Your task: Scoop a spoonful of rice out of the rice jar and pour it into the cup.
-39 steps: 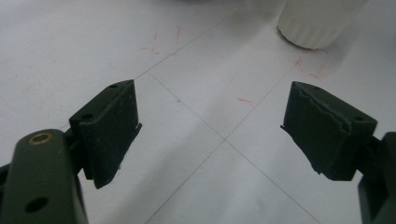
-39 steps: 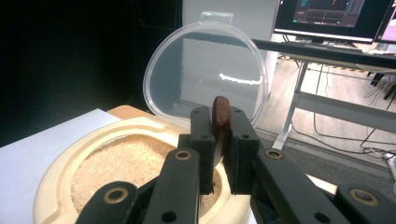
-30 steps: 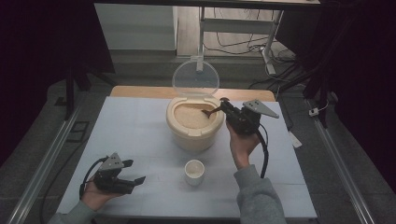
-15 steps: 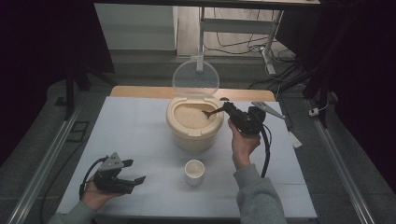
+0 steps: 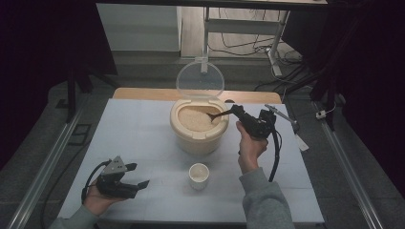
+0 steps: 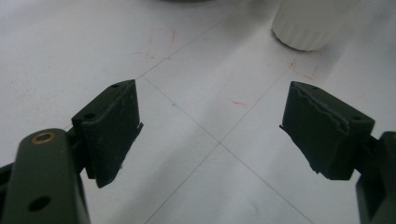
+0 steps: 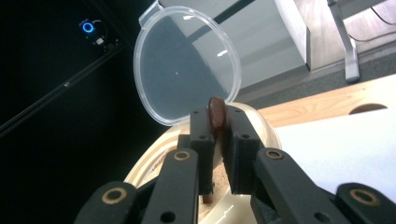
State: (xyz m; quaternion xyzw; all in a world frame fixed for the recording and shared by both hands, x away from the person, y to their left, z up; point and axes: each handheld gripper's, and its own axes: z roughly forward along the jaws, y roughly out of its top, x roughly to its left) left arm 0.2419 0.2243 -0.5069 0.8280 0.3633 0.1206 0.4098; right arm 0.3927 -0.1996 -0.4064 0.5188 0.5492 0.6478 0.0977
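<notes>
A cream tub (image 5: 198, 136) of rice-like grains stands mid-table, its clear round lid (image 5: 200, 79) hinged upright behind it. My right gripper (image 5: 235, 111) sits at the tub's right rim, shut on the handle of a dark spoon (image 5: 218, 114) whose bowl lies in the grains. In the right gripper view the brown spoon handle (image 7: 216, 114) is pinched between the jaws, with the lid (image 7: 187, 58) beyond. A small white cup (image 5: 198, 175) stands in front of the tub. My left gripper (image 5: 137, 177) rests low at the front left, open with nothing between its jaws, the cup (image 6: 312, 22) ahead of it.
The white table sheet (image 5: 143, 129) has bare room left of the tub. A wooden table edge (image 5: 143, 93) runs along the back. Metal rails (image 5: 43, 167) flank the table, and cables and a stand leg lie on the floor behind.
My right hand has shifted slightly at the tub's rim, with the spoon still in the grains. The left hand has stayed put.
</notes>
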